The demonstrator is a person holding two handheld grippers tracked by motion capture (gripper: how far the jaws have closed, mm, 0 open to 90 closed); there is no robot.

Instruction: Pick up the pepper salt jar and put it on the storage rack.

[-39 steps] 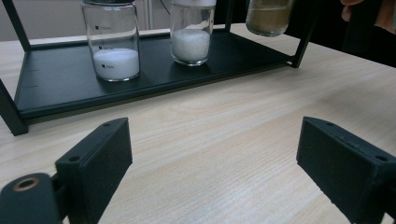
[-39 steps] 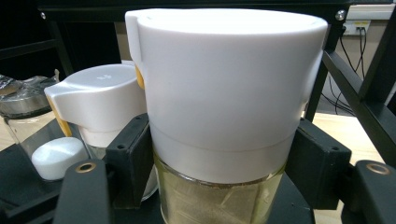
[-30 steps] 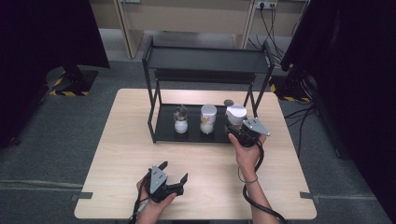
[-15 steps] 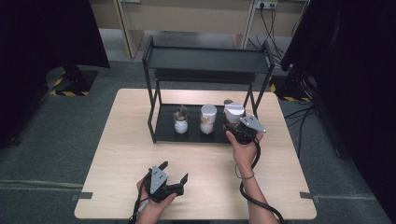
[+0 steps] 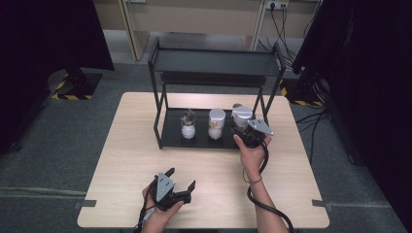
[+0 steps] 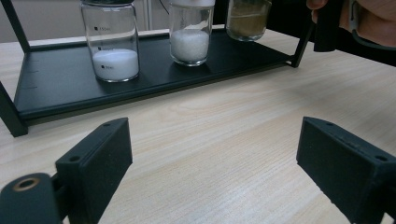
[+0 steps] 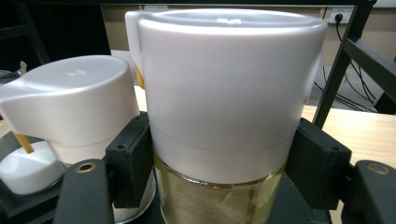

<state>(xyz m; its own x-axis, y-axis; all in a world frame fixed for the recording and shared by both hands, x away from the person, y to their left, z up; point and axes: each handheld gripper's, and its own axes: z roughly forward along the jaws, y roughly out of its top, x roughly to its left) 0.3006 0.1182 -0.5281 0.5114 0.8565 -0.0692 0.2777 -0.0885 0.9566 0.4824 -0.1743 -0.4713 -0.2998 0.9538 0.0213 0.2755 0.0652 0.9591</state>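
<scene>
A black two-tier rack (image 5: 214, 60) stands on the wooden table (image 5: 131, 160). On its lower shelf (image 5: 172, 131) are a glass jar of white powder (image 5: 187, 124) and a white-lidded jar (image 5: 216, 123) of white grains. At the shelf's right end my right gripper (image 5: 243, 127) is shut on a third jar (image 5: 241, 115) with a white lid and brownish contents. In the right gripper view both pads (image 7: 133, 158) press the jar (image 7: 224, 93) just below the lid. I cannot tell whether it rests on the shelf. My left gripper (image 5: 180, 178) is open with nothing in it near the table's front edge.
The rack's upright posts (image 7: 341, 60) flank the held jar on the right, and the white-lidded jar (image 7: 70, 102) stands close on its left. Bare tabletop (image 6: 224, 121) lies between the left gripper (image 6: 215, 163) and the rack. Black curtains and cables surround the table.
My right gripper, with the jar in it, has shifted slightly left and toward the rack. The left gripper has stayed where it was.
</scene>
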